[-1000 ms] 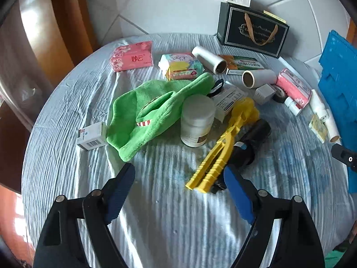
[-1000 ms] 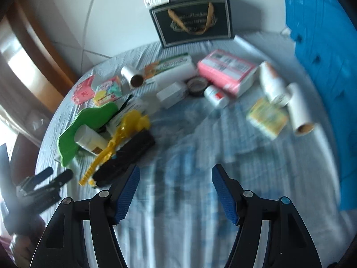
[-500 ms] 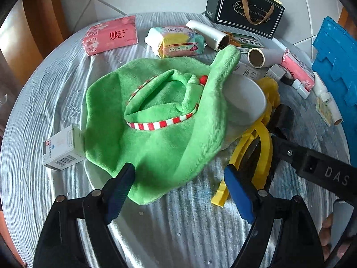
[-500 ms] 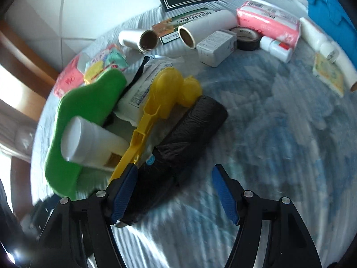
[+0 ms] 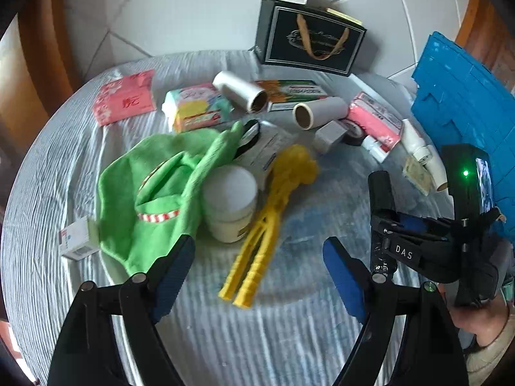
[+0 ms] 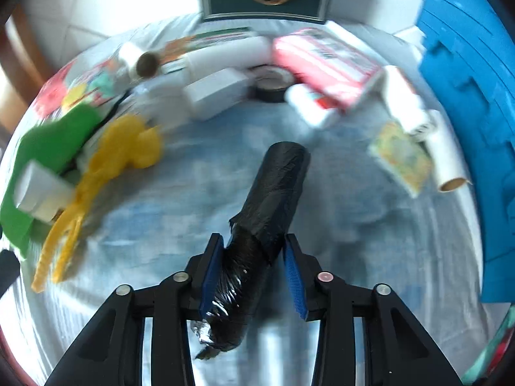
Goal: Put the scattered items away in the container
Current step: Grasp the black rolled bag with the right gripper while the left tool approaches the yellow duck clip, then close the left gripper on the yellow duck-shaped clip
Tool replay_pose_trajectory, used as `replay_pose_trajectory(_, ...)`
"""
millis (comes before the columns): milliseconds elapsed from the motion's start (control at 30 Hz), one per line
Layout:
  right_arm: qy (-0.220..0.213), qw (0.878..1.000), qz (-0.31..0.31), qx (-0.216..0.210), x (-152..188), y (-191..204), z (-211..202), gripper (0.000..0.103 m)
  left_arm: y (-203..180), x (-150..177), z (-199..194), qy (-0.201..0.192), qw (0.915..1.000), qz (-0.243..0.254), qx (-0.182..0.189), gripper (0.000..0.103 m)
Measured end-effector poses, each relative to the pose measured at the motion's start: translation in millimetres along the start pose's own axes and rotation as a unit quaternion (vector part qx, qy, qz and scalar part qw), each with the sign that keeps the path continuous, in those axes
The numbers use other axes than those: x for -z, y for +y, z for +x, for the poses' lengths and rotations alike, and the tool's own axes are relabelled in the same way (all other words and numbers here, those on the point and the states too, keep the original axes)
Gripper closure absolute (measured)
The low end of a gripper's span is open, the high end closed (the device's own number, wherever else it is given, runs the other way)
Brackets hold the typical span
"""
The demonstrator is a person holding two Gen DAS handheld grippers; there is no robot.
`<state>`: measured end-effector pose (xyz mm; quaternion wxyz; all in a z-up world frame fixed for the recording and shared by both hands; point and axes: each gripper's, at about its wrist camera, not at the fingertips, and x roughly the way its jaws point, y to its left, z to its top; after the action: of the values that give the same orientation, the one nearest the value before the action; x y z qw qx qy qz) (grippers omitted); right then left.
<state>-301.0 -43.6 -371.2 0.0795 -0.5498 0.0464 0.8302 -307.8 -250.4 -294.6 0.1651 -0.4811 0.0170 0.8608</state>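
- The right gripper (image 6: 252, 273) has its jaws closed on a black roll of bags (image 6: 270, 206), held clear above the surface (image 6: 193, 193).
- The left gripper (image 5: 257, 270) hangs with jaws wide apart, gripping nothing, above the yellow clip (image 5: 267, 222).
- A green cloth (image 5: 154, 199) partly wraps a white jar (image 5: 230, 202).
- The blue container (image 5: 466, 103) stands at the right edge.

Counted: three white rolls (image 5: 240, 95) (image 5: 318, 112) (image 5: 433, 169), two pink packs (image 5: 125, 101) (image 5: 375, 120), one green cloth (image 5: 154, 193), one yellow clamp (image 5: 273, 212), one black roll (image 6: 270, 199), one white jar (image 5: 230, 202).
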Motion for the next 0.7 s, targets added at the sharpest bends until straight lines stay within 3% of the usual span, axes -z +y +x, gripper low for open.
replay_pose_trajectory(200, -0.002, 0.999, 0.013, -0.037, -4, -33, 1, 0.072, -56, -39, 49, 0.015, 0.9985, 0.051, -0.012, 0.021)
replay_pose_trajectory(267, 0.001, 0.998, 0.022, -0.051, -6, -34, 3, 0.071, -60, -45, 76, 0.042, 0.9969, 0.058, -0.031, 0.021)
replay_pose_trajectory(367, 0.007, 0.997, 0.034, -0.065, -10, -35, 7, 0.06, -60, -46, 103, 0.064, 0.9921, 0.08, -0.072, 0.021)
replay_pose_trajectory(600, 0.02, 0.996, 0.047, -0.069, -17, -29, 24, 0.059, -69, -57, 133, 0.086, 0.9816, 0.122, -0.118, 0.021)
replay_pose_trajectory(667, 0.021, 0.997, 0.043, -0.065, -18, -28, 24, 0.06, -76, -61, 134, 0.091, 0.9808, 0.129, -0.114, 0.03)
replay_pose_trajectory(700, 0.022, 0.997, 0.04, -0.063, -17, -27, 24, 0.064, -81, -61, 131, 0.091, 0.9816, 0.131, -0.105, 0.04)
